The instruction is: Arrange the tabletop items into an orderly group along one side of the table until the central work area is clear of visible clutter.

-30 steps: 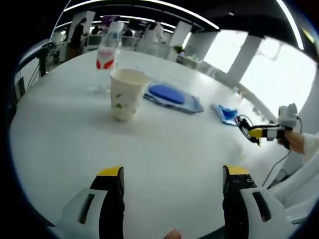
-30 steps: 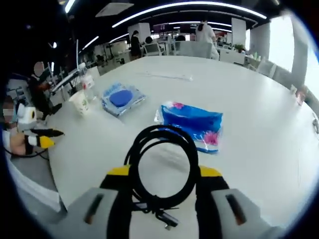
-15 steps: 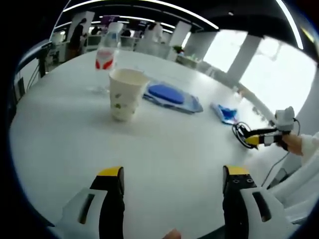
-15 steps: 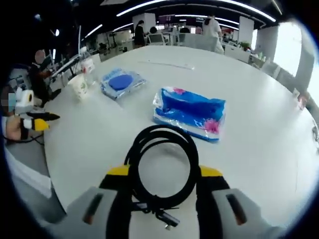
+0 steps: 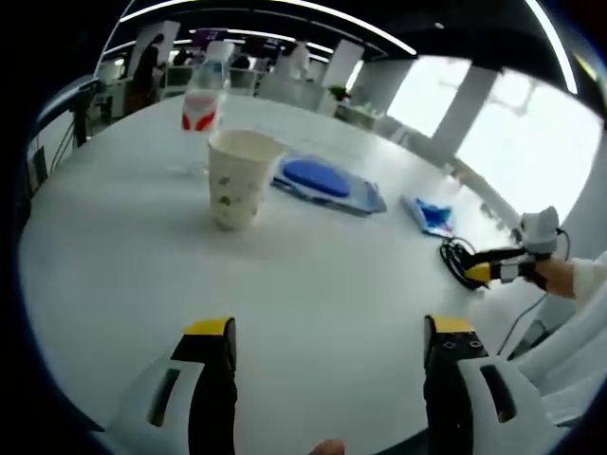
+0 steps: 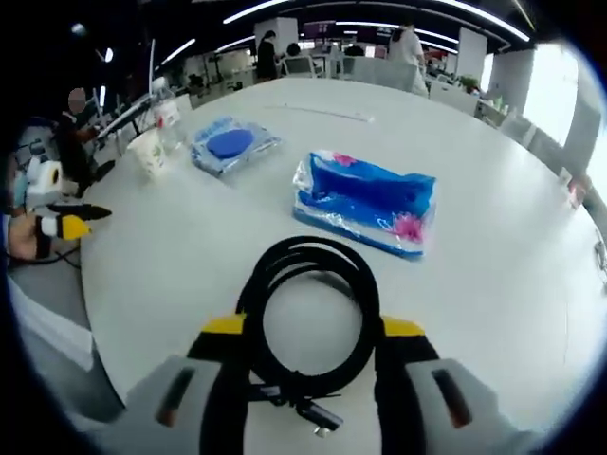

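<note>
The step in hand looks like carrying the coiled black cable (image 6: 305, 318) toward the other items so it can join the group. In the right gripper view the right gripper (image 6: 305, 332) has its jaws pinching the coil from both sides, the loop standing up between the yellow tips and a small plug end hanging below. Just beyond the cable lies the blue tissue pack (image 6: 365, 202), the landmark here: the cable hangs just on the near side of it, above the white table (image 6: 493, 284).

Beyond the tissue pack, toward the far-left table edge, the blue pouch (image 6: 226, 145) lies flat, and past that stand the paper cup (image 6: 150, 154) and the water bottle (image 6: 167, 116), close together. These already form a loose row along one side.

In the left gripper view the left gripper (image 5: 327, 336) hovers over bare table with its jaws spread wide and nothing between them; the paper cup (image 5: 235, 177) stands well ahead of it, the water bottle (image 5: 202, 102) behind the cup.

The next move, as I judge it, calls for lowering the coil beside the tissue pack, close but not overlapping, then parting the jaws so the loop settles flat rather than springing open.
</note>
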A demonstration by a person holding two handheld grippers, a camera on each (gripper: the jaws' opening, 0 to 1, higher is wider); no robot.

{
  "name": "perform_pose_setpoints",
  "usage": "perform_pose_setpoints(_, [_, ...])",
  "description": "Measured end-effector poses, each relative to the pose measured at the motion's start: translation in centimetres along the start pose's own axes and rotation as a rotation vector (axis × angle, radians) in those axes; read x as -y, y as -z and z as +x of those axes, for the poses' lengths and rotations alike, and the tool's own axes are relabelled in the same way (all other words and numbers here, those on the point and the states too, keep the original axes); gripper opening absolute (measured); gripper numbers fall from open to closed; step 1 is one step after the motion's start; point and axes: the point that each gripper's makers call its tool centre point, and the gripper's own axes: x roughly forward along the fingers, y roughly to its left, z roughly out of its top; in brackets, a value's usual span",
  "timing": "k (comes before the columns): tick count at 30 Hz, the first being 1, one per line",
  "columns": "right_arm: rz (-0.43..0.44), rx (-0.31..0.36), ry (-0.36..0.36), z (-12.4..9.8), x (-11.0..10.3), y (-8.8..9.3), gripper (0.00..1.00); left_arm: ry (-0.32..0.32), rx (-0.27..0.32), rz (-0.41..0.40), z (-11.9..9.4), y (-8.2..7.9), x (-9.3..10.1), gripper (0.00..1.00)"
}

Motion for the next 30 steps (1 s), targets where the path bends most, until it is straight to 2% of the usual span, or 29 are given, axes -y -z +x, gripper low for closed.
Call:
perform_pose_setpoints(10, [-0.024, 0.006, -0.012, 0.0, -0.3, 0.1, 0.54, 0.001, 0.000, -0.007, 0.0, 0.1, 0.0, 0.78])
perform_pose_setpoints(14, [-0.002, 0.070, -0.029, -0.4, -0.4, -1.2, 0.58, 0.002, 0.003, -0.004, 0.1, 0.0, 0.0, 0.78])
perform_pose_setpoints(20, [0.003, 0.101, -0.020, -0.6, -0.4, -2.2, 0.69, 0.007, 0.006, 0.002, 0.1, 0.0, 0.3, 0.79])
perform_pose_setpoints(30, [0.015, 0.097, -0.021, -0.7, -0.9, -1.7, 0.70, 0.008, 0.016, 0.004, 0.0, -0.3, 0.2, 0.80])
